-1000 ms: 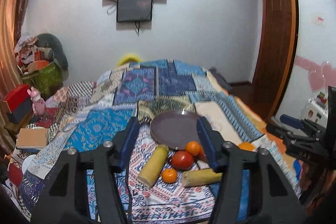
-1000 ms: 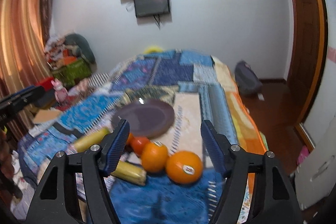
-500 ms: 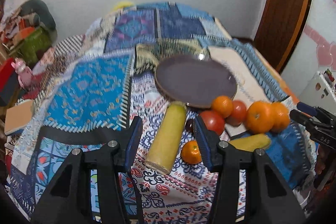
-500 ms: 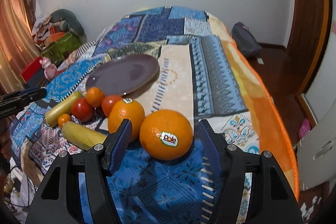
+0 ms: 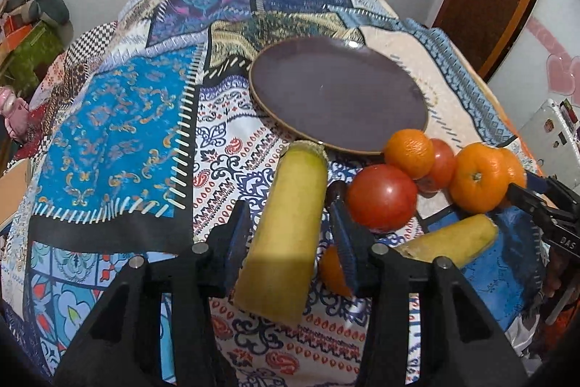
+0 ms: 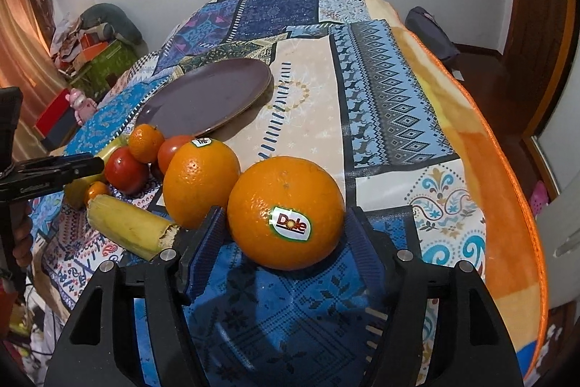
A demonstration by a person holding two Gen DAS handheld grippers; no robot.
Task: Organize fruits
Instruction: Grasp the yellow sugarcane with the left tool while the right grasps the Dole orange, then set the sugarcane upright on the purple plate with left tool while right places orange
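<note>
A dark purple plate (image 5: 337, 93) lies on the patterned bedspread, also in the right wrist view (image 6: 206, 100). My left gripper (image 5: 291, 227) is open, its jaws on either side of a long yellow corn cob (image 5: 286, 227). A red tomato (image 5: 382, 196), a small orange (image 5: 409, 153), a second tomato and a second cob (image 5: 449, 240) lie to its right. My right gripper (image 6: 284, 234) is open around a large Dole orange (image 6: 286, 209), with a small gap at each pad. A second large orange (image 6: 201, 180) sits just left of it.
The bed's orange edge (image 6: 514, 191) drops off at the right. A small orange (image 6: 96, 189) lies by the cobs. The left gripper's tool (image 6: 47, 169) shows at the left of the right wrist view. Boxes and clutter (image 5: 25, 35) stand beside the bed.
Both grippers have moved down and forward. The left one now straddles the long cob. The right one has come in around the Dole orange.
</note>
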